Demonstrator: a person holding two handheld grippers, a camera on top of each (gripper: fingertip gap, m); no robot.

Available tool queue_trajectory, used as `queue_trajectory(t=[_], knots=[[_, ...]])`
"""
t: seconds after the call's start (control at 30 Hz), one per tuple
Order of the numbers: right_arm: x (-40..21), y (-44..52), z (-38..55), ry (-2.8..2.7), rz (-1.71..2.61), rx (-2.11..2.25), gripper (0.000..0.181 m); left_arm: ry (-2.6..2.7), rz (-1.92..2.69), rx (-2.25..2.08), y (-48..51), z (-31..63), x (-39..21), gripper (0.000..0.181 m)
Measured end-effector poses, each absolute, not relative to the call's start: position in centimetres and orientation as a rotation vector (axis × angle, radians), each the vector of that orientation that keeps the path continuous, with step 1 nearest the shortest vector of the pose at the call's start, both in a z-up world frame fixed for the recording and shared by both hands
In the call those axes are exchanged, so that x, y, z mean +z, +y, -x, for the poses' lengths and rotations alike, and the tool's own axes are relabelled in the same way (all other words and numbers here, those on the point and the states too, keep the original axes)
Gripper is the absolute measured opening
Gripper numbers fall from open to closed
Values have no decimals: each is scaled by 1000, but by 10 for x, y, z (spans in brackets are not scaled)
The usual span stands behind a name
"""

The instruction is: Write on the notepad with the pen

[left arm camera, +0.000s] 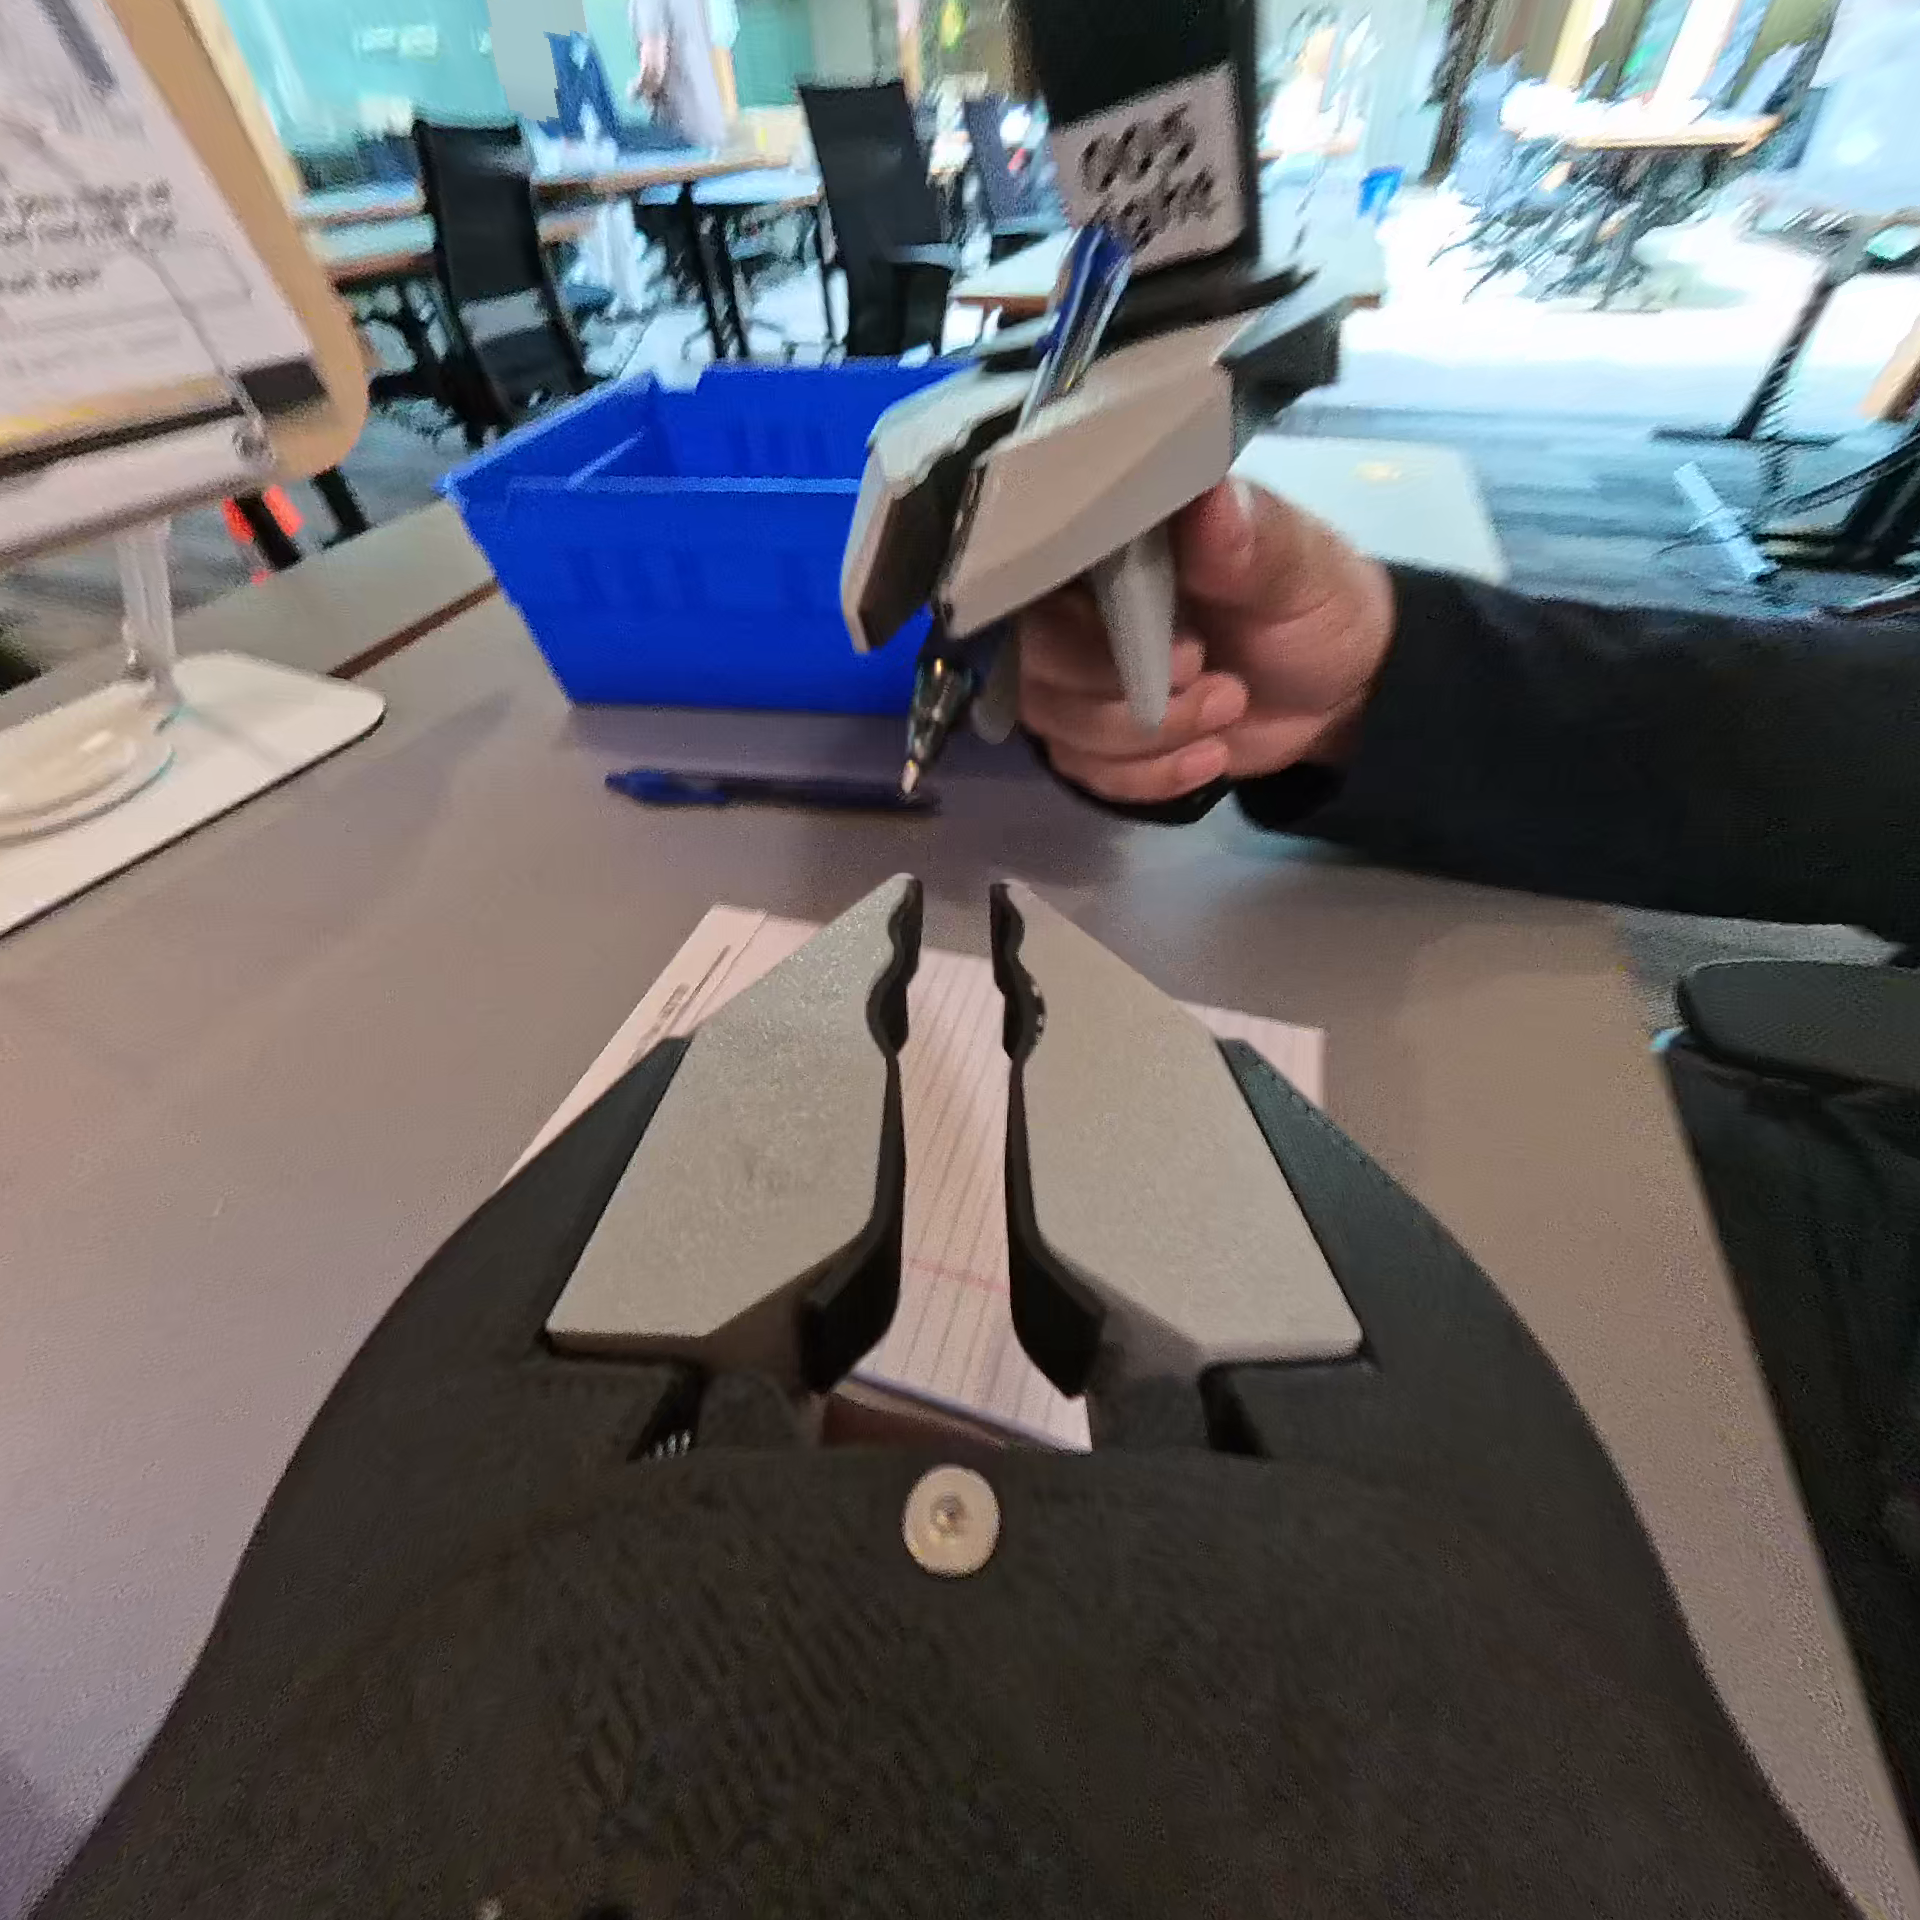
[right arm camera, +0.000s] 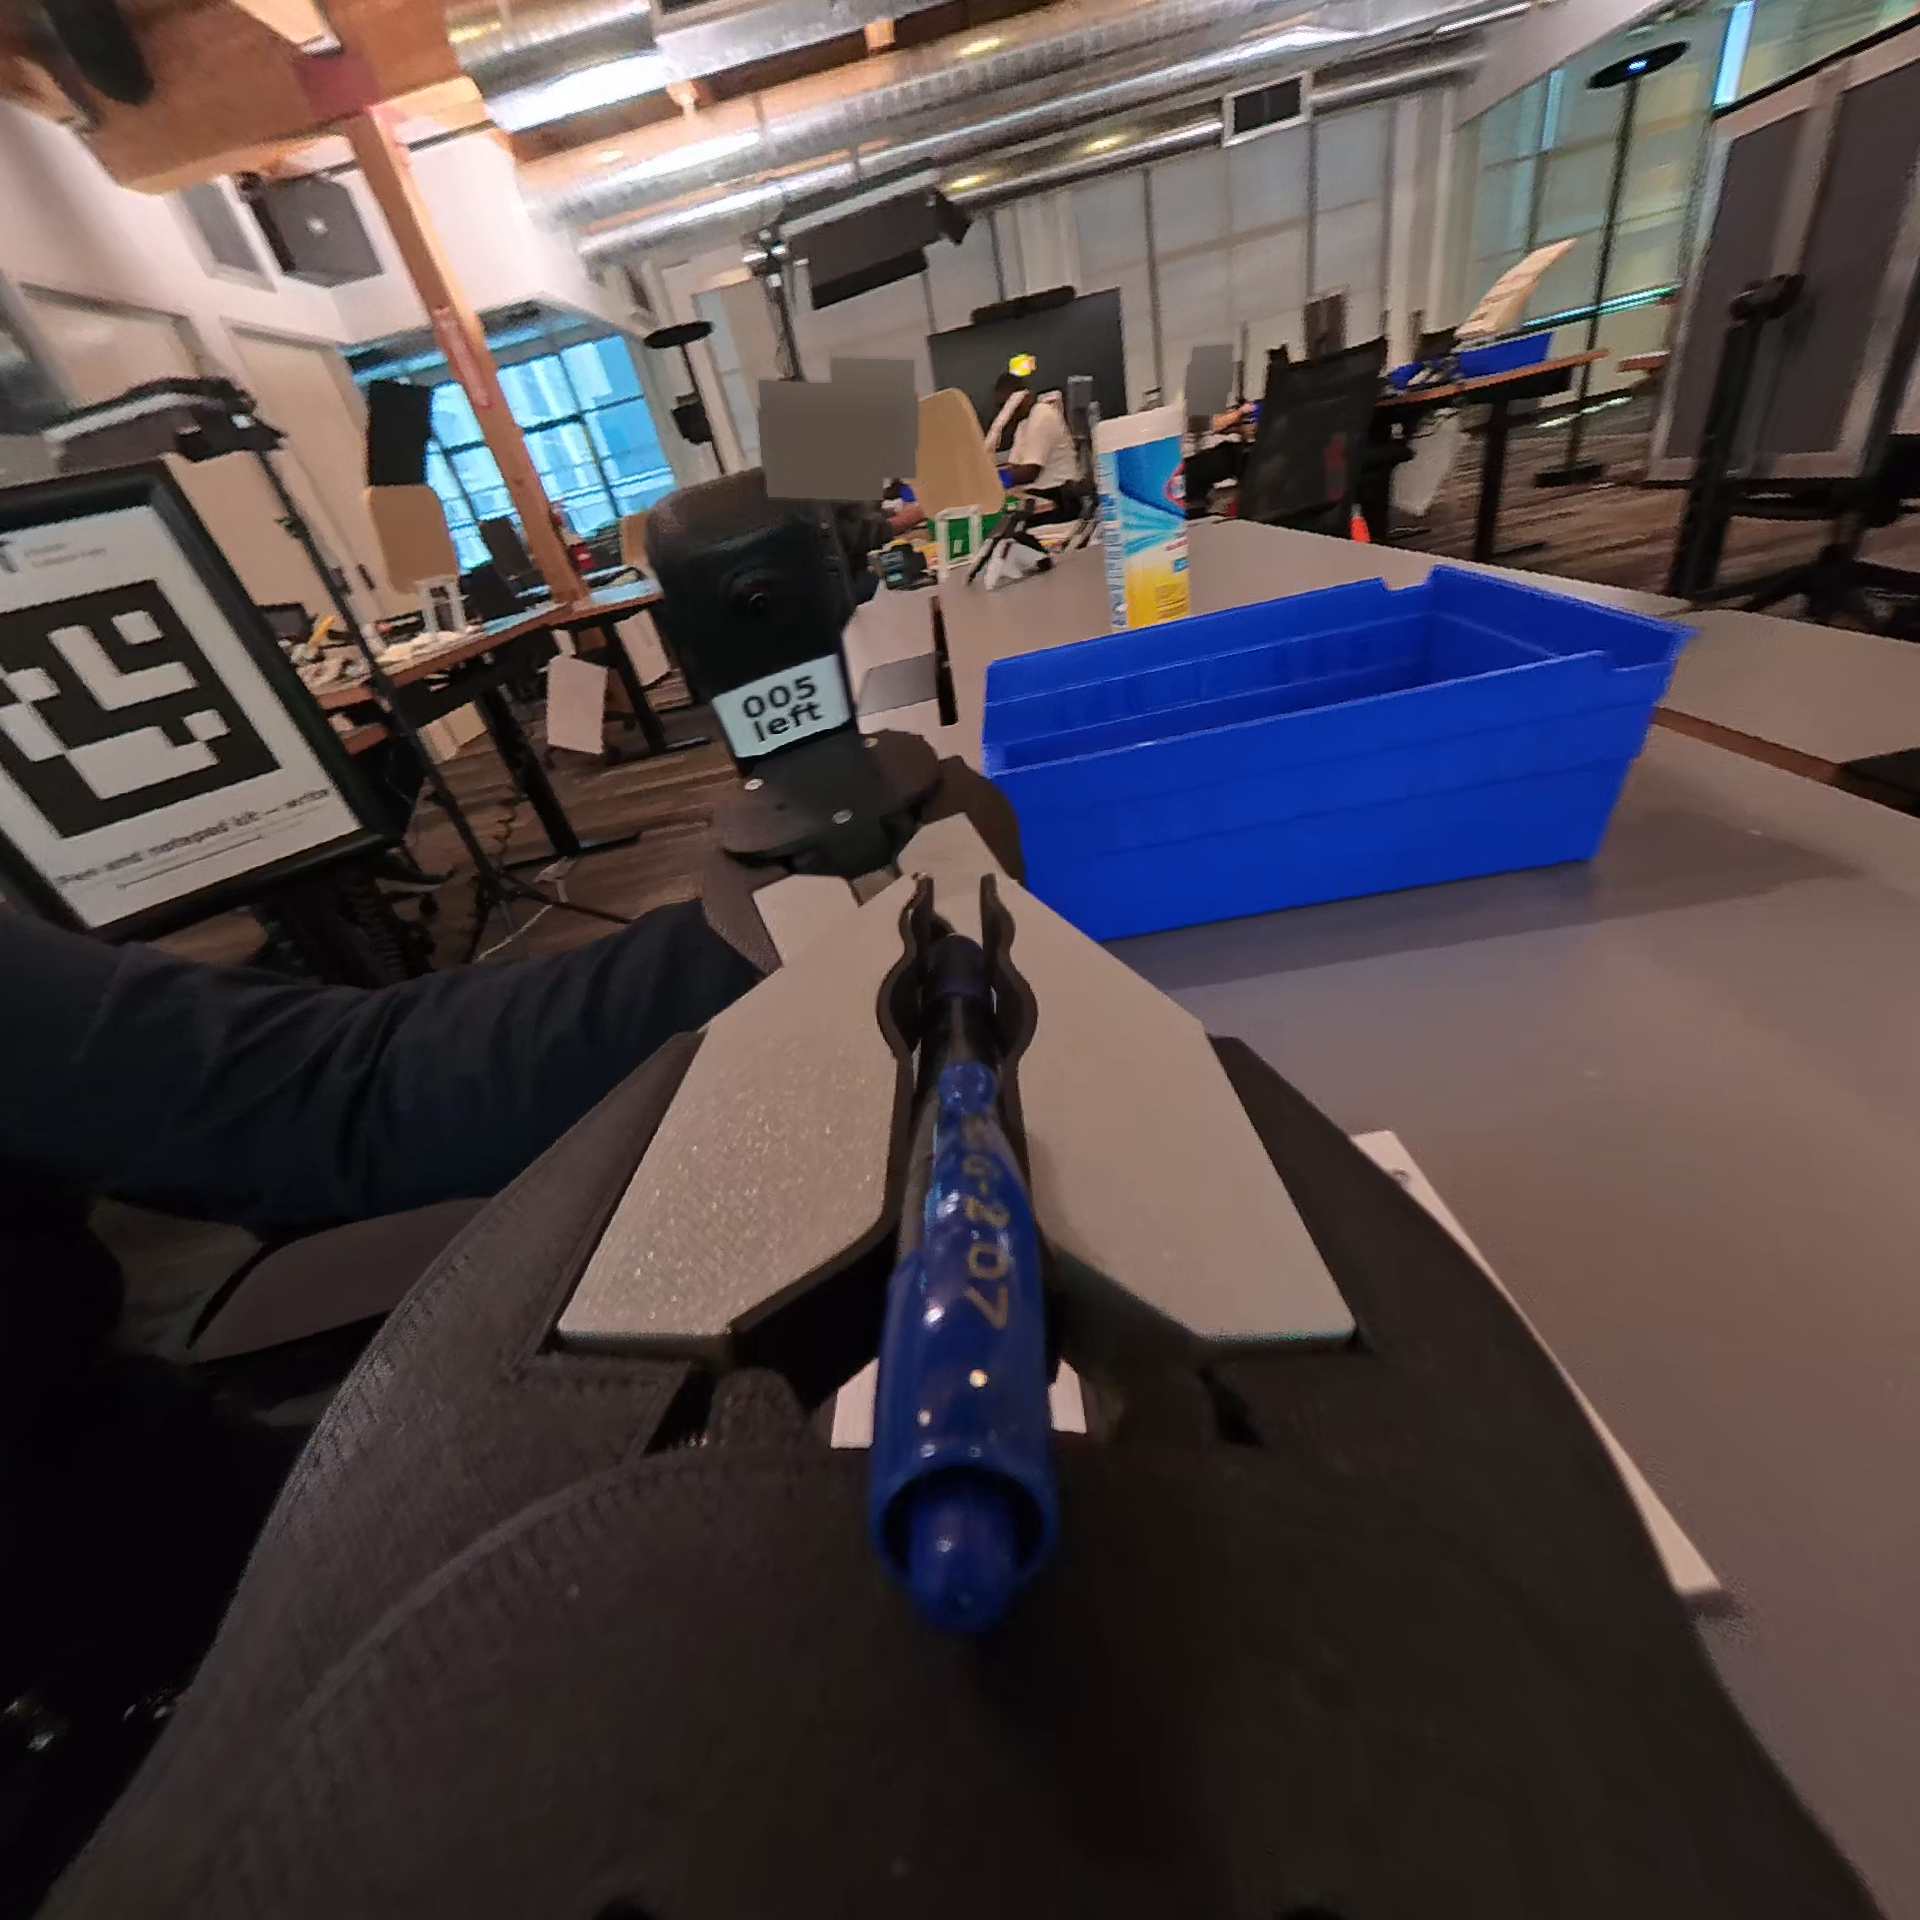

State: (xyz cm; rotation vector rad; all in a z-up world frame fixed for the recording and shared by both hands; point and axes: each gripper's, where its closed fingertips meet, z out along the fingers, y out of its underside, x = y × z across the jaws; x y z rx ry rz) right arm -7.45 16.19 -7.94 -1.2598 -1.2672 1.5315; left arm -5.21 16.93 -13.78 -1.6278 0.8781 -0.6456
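Observation:
A white lined notepad lies flat on the grey table. My left gripper rests low over it, empty, with a narrow gap between its fingers through which the lined paper shows. My right gripper is farther back above the table, shut on a blue pen with its tip pointing down, just above the table beyond the pad. In the right wrist view the right gripper clamps the blue pen along its fingers. The left gripper's body shows beyond it.
A second blue pen lies on the table under the held pen's tip. A blue bin stands behind. A sign in a clear stand is at the left. A black chair is at the right. A wipes canister stands far back. My hands' fingertips stand some 6 centimeters from each other.

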Motion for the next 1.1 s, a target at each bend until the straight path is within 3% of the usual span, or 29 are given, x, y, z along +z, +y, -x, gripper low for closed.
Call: queue_trajectory(t=[0.3,0.63,1.1], knots=[[-118,208,81,-1170,1523,1250,6,680,1956,-425,202,97,-180,0],[-145,220,80,-1204,1667,1102,6,779,2176,-211,192,128,-217,0],[-190,206,90,-1352,1838,1075,6,888,2214,-412,175,101,-231,0]])
